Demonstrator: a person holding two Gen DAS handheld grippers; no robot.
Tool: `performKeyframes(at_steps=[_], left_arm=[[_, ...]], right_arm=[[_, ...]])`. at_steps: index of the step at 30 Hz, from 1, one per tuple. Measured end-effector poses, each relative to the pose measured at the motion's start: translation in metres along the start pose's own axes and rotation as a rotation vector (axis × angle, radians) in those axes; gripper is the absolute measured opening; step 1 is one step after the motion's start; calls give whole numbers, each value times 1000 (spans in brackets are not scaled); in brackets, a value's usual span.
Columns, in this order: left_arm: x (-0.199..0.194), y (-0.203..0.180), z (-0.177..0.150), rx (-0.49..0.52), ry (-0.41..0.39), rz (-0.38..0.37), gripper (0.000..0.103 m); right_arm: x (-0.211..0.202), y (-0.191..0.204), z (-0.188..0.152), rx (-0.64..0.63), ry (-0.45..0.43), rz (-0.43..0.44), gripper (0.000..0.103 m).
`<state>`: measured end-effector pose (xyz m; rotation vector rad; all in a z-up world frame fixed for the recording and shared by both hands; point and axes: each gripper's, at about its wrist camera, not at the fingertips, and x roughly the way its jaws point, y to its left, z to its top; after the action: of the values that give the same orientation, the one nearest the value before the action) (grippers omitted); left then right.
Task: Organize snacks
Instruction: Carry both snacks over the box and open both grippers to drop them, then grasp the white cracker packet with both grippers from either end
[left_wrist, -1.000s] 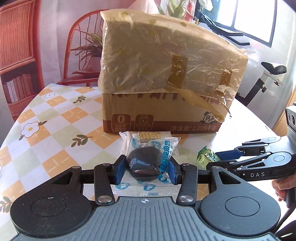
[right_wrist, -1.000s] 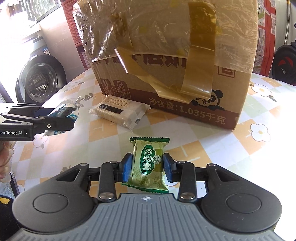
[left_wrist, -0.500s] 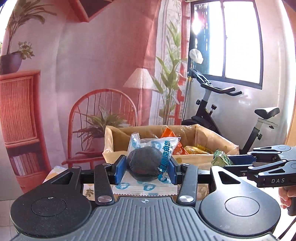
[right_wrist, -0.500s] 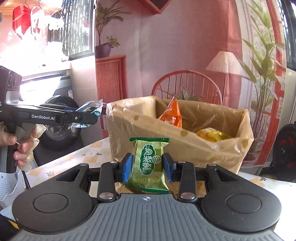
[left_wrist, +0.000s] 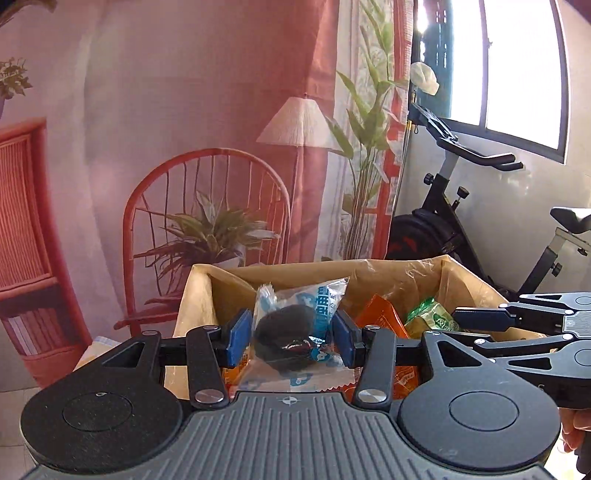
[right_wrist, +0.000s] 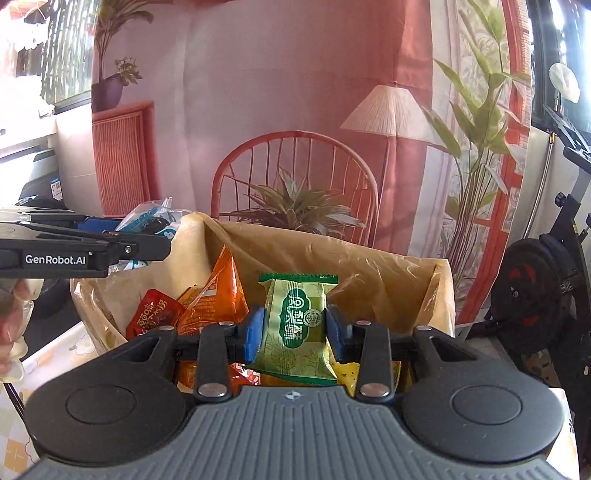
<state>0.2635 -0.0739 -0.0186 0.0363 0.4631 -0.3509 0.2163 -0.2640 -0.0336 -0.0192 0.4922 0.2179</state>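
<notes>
My left gripper (left_wrist: 291, 334) is shut on a clear blue-printed packet with a dark round cake (left_wrist: 286, 332) and holds it over the open cardboard box (left_wrist: 199, 295) lined with yellowish plastic. My right gripper (right_wrist: 294, 330) is shut on a green pastry packet (right_wrist: 297, 325), also above the box (right_wrist: 439, 295). In the left wrist view the right gripper (left_wrist: 476, 319) comes in from the right with the green packet (left_wrist: 430, 314). In the right wrist view the left gripper (right_wrist: 147, 240) reaches in from the left with its packet (right_wrist: 151, 218).
Inside the box lie orange snack bags (right_wrist: 218, 295), a red packet (right_wrist: 153, 310) and a yellow packet (right_wrist: 345, 369). The box stands on a table with a floral checked cloth (right_wrist: 55, 350). An exercise bike (left_wrist: 454, 214) stands at the right, beyond the box.
Both grippers have lifted their packets from the table up to above the box rim and moved forward over its opening. The inside of the box has come into view.
</notes>
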Motion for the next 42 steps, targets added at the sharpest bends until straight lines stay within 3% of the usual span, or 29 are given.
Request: performKeyframes(at_steps=[3,13,22,33,42], left_arm=[[2,5,3,6,1,24,57],[-53,36,-6,-47,31,-53,58],[-90,64,-55,-43,130,-61,58],[-60,73,-133,-56,315,-89,58],[-13,61,-165,-97,404,-131,57]], right_arm=[[2,-6,2,41,-6,4,47],[-55,-3,-6,80,-63,81,47],[-95,16,-54,189,-57,117,47],[-55,42,-136,219,228,148,47],[4,67,-146,78,324,203,47]])
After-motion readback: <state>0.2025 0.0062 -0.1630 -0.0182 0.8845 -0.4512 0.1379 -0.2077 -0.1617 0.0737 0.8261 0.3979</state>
